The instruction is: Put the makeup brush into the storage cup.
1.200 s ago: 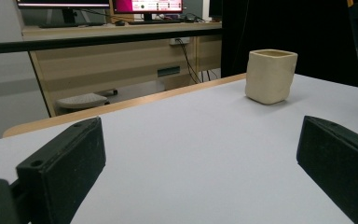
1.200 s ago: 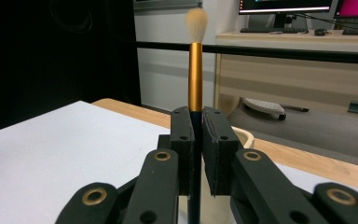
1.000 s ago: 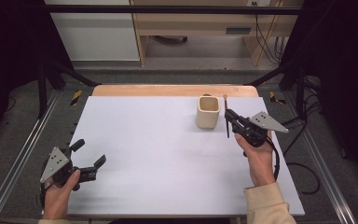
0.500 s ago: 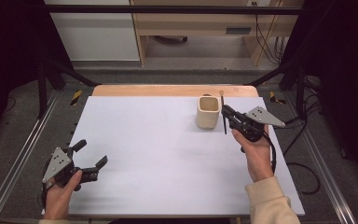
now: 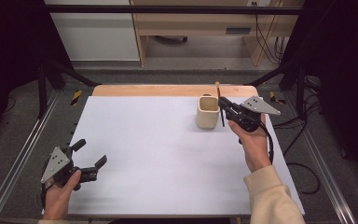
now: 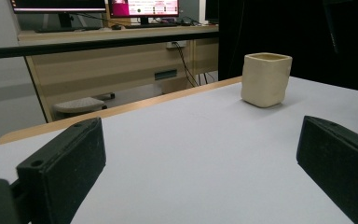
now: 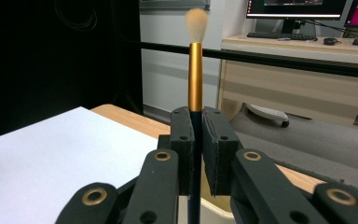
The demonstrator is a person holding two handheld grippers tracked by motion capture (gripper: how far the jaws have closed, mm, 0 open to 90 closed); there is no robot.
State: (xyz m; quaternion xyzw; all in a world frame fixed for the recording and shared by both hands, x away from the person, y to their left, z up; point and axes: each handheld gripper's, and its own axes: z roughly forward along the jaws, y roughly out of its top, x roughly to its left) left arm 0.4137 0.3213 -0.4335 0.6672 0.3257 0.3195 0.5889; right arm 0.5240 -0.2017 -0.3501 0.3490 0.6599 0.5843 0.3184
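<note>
Gold-ferruled brush (image 7: 195, 70) stands upright, clamped between the right gripper (image 5: 224, 106) jaws just beside the cream cup (image 5: 208, 112) — left gripper (image 5: 89, 158) jaws apart, empty, near the table's (image 5: 158, 154) front-left corner.

brush (image 7: 195, 60) – gold ferrule, pale bristles up, dark handle, upright; beige squarish cup (image 5: 208, 112) just beside it, near tabletop's far right edge

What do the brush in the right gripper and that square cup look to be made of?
Brush: gold ferrule with a smooth sheen, likely metal; pale fluffy tuft, hair or synthetic, hard to say; thin dark handle clamped in the right gripper, material unclear. Cup: cream, matte, thick slightly uneven walls and rounded corners, probably ceramic, possibly stoneware.
</note>
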